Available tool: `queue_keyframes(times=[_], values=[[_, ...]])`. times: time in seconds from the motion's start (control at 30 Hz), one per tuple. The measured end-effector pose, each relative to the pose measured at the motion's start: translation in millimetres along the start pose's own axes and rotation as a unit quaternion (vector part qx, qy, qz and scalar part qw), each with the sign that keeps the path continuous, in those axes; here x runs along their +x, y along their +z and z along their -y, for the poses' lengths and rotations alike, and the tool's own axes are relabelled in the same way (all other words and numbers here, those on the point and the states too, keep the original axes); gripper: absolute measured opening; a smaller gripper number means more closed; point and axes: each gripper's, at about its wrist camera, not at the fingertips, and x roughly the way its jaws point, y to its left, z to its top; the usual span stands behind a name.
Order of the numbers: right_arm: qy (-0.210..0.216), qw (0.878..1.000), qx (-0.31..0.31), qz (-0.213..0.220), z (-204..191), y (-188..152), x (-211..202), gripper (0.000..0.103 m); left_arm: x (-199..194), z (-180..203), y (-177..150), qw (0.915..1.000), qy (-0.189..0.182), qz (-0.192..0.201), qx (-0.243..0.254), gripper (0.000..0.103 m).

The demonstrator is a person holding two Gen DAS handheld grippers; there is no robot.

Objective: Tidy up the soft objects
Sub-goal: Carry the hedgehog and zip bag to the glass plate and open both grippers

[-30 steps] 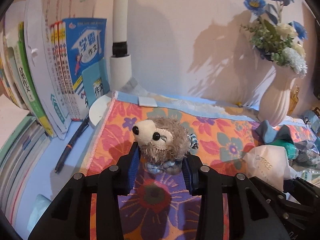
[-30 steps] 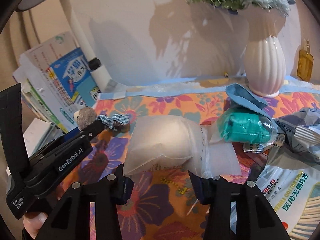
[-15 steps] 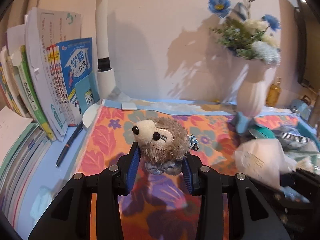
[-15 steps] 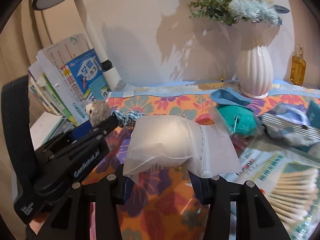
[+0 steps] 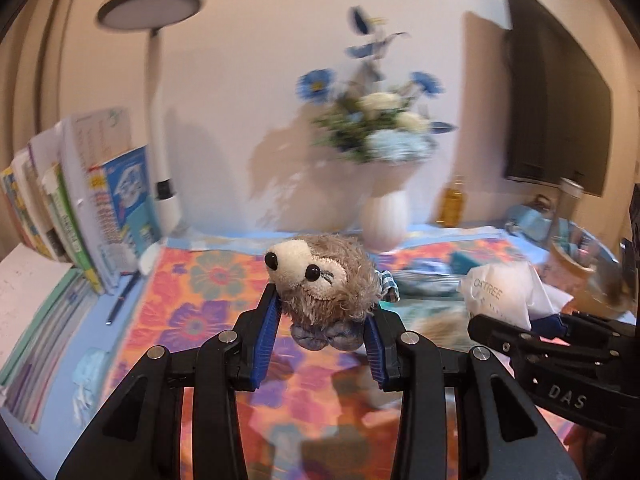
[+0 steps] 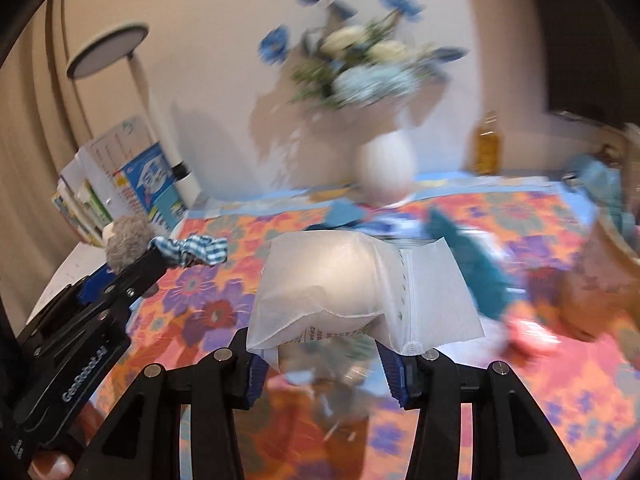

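your left gripper has its blue pads pinching the plush sloth from both sides, low on its body, so the cream face and black eyes look up over the jaws and a bit of blue checked fabric pokes out behind it. your right gripper is closed on the lower edge of a white zip pouch, which bulges upward between the pads with its printed strip facing you. both loads hang in the air above the floral cloth, the sloth toward the cloth's left half and the pouch toward its middle; from the left wrist camera the pouch and the right gripper's black body sit just right of the sloth. at the cloth's far edge stands a white vase of blue and white flowers, with an amber bottle just right of it. off the cloth's left edge lie a pen and a row of upright books, with a white desk lamp rising at the far left corner. at the cloth's right side there is blurred clutter, including something teal near the pouch, too smeared to name.
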Motion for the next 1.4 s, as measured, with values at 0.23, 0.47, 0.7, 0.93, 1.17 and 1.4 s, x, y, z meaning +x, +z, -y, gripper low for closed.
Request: queue_keyframes(times=[0.23, 0.47, 0.7, 0.93, 1.17, 1.4], values=[[-0.051, 0.997, 0.036, 0.038, 71.3, -14.0, -59.8, 0.047, -15.4, 90.0, 0.8, 0.9971, -0.069, 0.005, 0.031, 0.036], [-0.100, 0.986, 0.117, 0.060, 178.6, -23.0, -109.0, 0.047, -8.5, 187.9, 5.5, 0.9856, -0.152, -0.009, 0.073, 0.036], [-0.162, 0.967, 0.183, 0.070, 283.6, -24.3, -136.2, 0.047, 7.4, 279.7, 10.4, 0.9666, -0.229, -0.029, 0.112, 0.036], [-0.199, 0.955, 0.218, 0.021, 355.2, -24.2, -121.9, 0.047, 35.3, 348.8, 16.0, 0.9426, -0.302, -0.058, 0.129, 0.036], [-0.213, 0.944, 0.250, -0.027, 392.2, -29.2, -103.7, 0.066, 73.4, 385.9, 20.5, 0.9275, -0.335, -0.088, 0.140, 0.046], [-0.222, 0.941, 0.253, -0.035, 400.4, -33.7, -115.7, 0.066, 74.5, 381.5, 20.3, 0.9246, -0.342, -0.084, 0.145, 0.087]])
